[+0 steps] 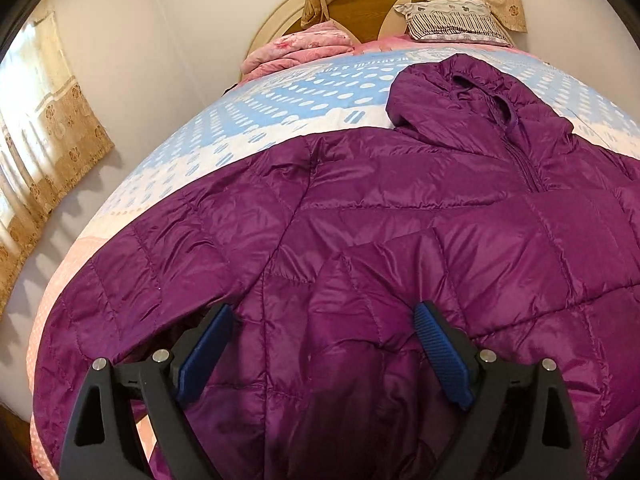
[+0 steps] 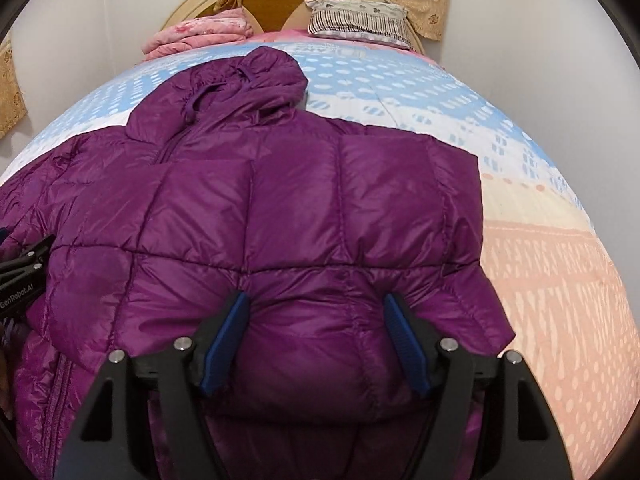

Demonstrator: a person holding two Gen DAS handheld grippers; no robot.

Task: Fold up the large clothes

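Note:
A purple quilted hooded down jacket (image 1: 400, 216) lies front-up on the bed, hood toward the headboard; it also fills the right wrist view (image 2: 280, 200). Its right side looks folded over the body, giving a straight edge. My left gripper (image 1: 324, 316) is open above the jacket's lower left part, blue pads (image 1: 208, 352) spread wide, nothing between them. My right gripper (image 2: 318, 304) is open with puffy jacket fabric bulging between its pads (image 2: 406, 344); the pads do not clamp it. The left gripper's black body (image 2: 24, 272) shows at the left edge of the right wrist view.
The bed (image 1: 280, 120) has a blue, white and pink spotted cover (image 2: 540, 260). A folded pink quilt (image 1: 304, 50) and a striped pillow (image 1: 452, 22) lie by the round wooden headboard (image 2: 272, 4). Beige curtains (image 1: 44, 160) hang left; a wall runs beside the bed.

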